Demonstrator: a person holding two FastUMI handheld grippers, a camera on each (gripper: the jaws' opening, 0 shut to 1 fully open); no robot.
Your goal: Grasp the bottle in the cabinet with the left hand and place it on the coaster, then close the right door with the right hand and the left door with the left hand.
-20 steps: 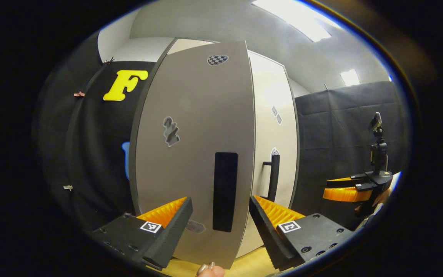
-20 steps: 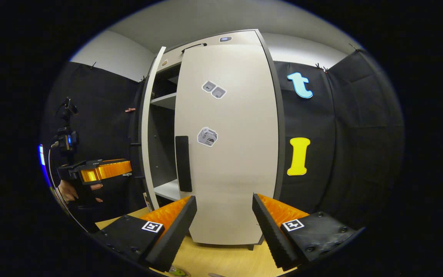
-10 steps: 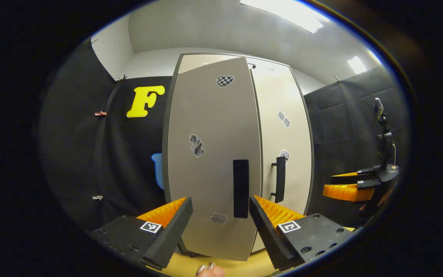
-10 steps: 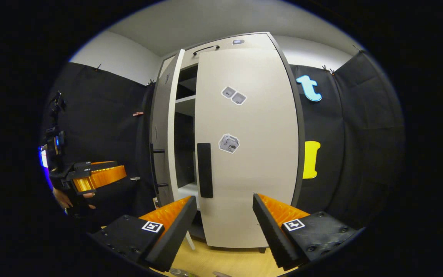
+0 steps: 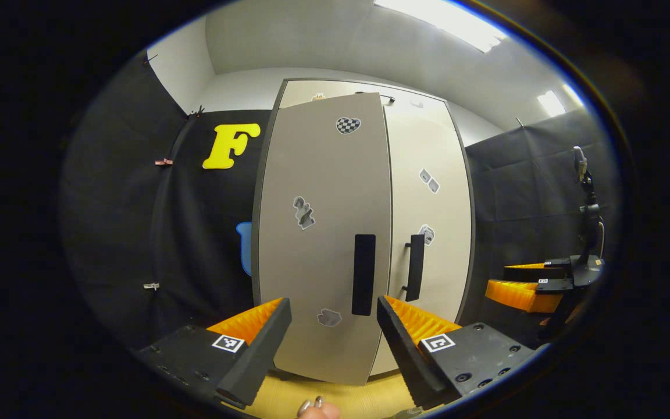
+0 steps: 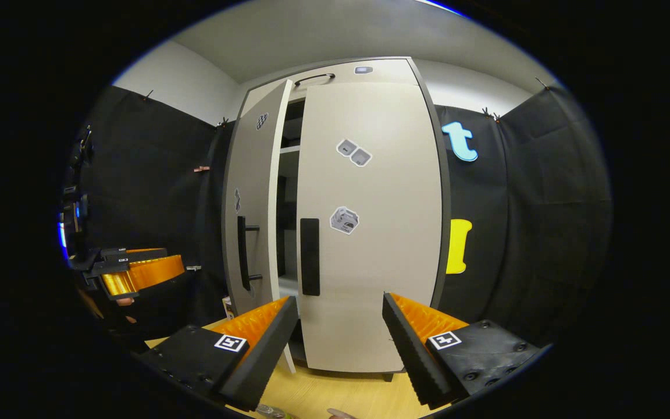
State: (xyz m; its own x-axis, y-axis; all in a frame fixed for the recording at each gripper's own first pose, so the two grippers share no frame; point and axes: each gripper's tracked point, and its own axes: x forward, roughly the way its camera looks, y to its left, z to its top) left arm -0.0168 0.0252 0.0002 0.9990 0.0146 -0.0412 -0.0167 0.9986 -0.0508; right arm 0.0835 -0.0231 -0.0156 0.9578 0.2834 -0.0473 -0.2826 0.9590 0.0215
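The cabinet's left door (image 5: pixel 323 233) stands slightly ajar just beyond my open left gripper (image 5: pixel 332 302), which touches nothing. Its dark handle (image 5: pixel 363 274) sits a little above my fingertips. The right door (image 5: pixel 434 233) lies flat against the cabinet. In the right gripper view the right door (image 6: pixel 370 233) is shut and the left door (image 6: pixel 250 203) leaves a narrow gap (image 6: pixel 288 203) where shelves show. My right gripper (image 6: pixel 339 299) is open and empty, held back from the right door. The left gripper (image 6: pixel 175 261) hangs at the far left. The right gripper (image 5: pixel 496 280) hangs at the far right.
A wooden tabletop (image 5: pixel 323 396) runs under the cabinet, also seen as the tabletop (image 6: pixel 341 396) in the right gripper view. Black cloth walls close in both sides. A camera stand (image 5: pixel 588 215) rises behind the right gripper. A small pale sliver (image 6: pixel 268 411) at the lower edge is too small to tell.
The left door has swung most of the way toward the cabinet, narrowing the gap. My left gripper has drawn back from it. The right gripper has barely moved.
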